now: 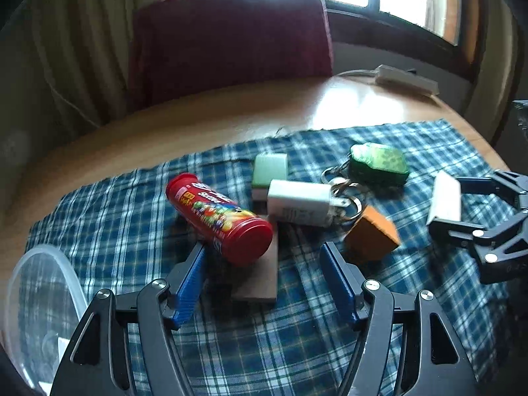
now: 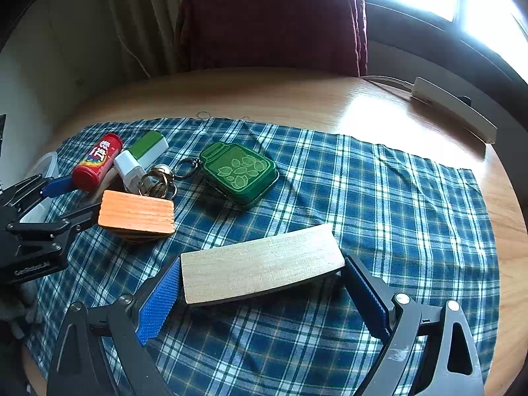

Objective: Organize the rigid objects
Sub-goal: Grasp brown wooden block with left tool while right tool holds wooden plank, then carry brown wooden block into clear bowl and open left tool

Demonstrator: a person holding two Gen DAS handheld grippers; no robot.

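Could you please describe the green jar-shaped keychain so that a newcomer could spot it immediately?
Start at the blue plaid cloth on the round wooden table. Near its far middle, beside the cluster of small items, lies the green keychain. It alone is flat, jar-shaped, printed with pale leaves, and carries a metal ring.

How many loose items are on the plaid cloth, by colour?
Red: 1, candy tube
Green: 2, jar-shaped tin, green-and-white box
White: 1, charger
Wood tones: 3, orange block, pale block, brown slab
Metal: 1, key rings
Total: 8
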